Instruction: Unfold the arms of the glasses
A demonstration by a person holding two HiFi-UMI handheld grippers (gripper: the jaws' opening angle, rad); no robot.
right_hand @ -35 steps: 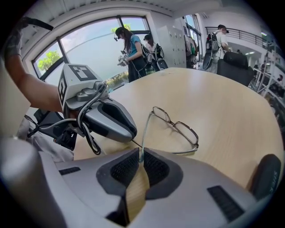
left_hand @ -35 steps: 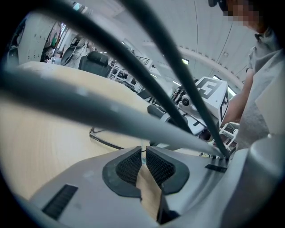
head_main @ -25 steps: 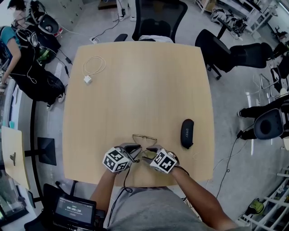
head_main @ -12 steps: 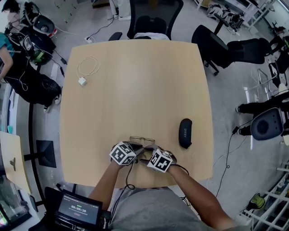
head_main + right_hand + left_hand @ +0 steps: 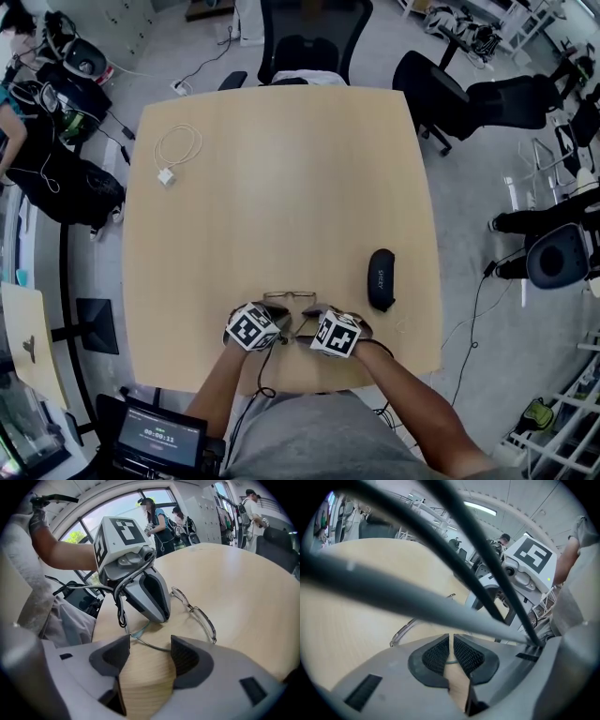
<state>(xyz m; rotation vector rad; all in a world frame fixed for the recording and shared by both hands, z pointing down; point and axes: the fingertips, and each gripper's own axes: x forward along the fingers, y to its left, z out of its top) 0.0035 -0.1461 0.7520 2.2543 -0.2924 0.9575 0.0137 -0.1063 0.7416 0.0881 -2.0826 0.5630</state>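
Thin metal-framed glasses [image 5: 289, 298] lie near the table's front edge, lenses [image 5: 199, 616] toward the far side. My left gripper [image 5: 274, 319] points down at the near end of one arm. Its jaws [image 5: 451, 648] are almost closed, with the teal arm tip [image 5: 136, 632] pinched between the pads. My right gripper [image 5: 307, 322] sits just to the right of it with its jaws [image 5: 149, 656] wide apart. The thin wire arm [image 5: 152, 642] runs across the gap between them, and neither pad touches it.
A black glasses case [image 5: 380, 278] lies to the right of the glasses. A white cable with a plug [image 5: 173, 150] sits at the far left of the wooden table [image 5: 281, 187]. Office chairs [image 5: 309, 37] and bags stand around the table.
Both grippers have sunk toward the table and drawn closer together, and the glasses came down with them. The left gripper has tipped further downward.
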